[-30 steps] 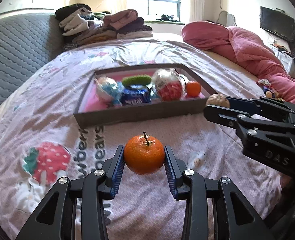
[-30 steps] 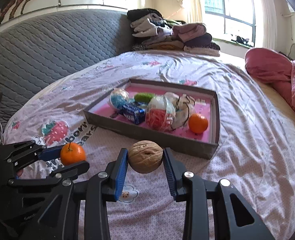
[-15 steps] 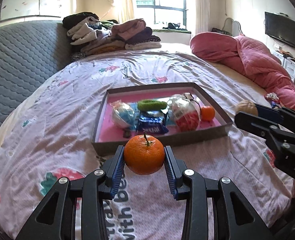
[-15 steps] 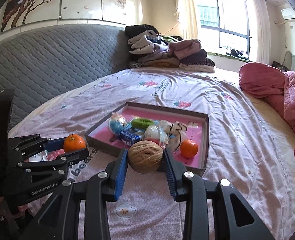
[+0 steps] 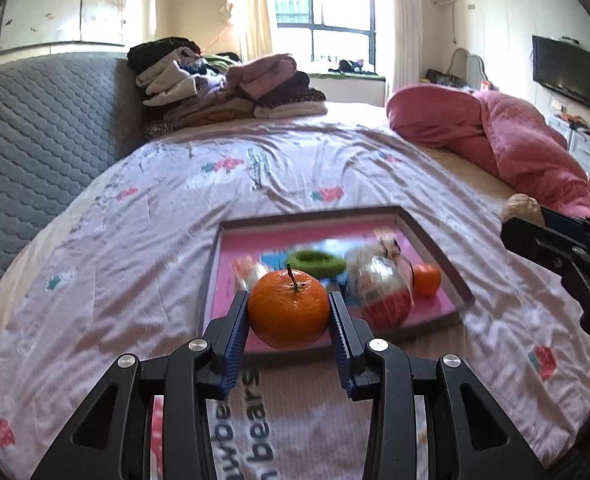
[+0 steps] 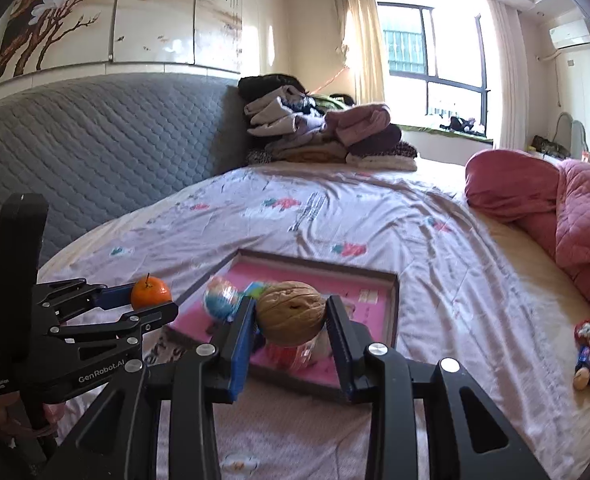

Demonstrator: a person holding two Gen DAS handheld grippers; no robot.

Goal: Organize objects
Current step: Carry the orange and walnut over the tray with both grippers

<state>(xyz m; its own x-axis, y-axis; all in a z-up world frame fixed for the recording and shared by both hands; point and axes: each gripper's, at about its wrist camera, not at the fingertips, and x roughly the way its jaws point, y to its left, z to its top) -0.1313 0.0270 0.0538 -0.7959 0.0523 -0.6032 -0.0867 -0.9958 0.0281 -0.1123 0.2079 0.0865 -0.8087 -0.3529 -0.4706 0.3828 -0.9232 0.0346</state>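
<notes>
**Over the tray, both grippers loaded**

Left wrist view: the left gripper (image 5: 289, 312) clamps a tangerine (image 5: 288, 309) above the tray's (image 5: 435, 236) near edge on the bed (image 5: 135, 240).

Right wrist view: the right gripper (image 6: 291, 314) pinches a walnut (image 6: 290, 312) over the tray (image 6: 391, 312); the tangerine (image 6: 150, 293) sits in the left gripper (image 6: 151, 300) beside it.

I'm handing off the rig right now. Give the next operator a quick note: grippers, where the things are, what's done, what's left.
Left gripper: jaws shut on an orange, held in the air in front of the tray.
Right gripper: jaws shut on a walnut, also lifted near the tray.
Tray on the bed: already holds a second orange, a green ring and wrapped snacks.
Done: both items picked up.
Left: set orange and walnut into the tray. A few small items lie on the bed to the right.
</notes>
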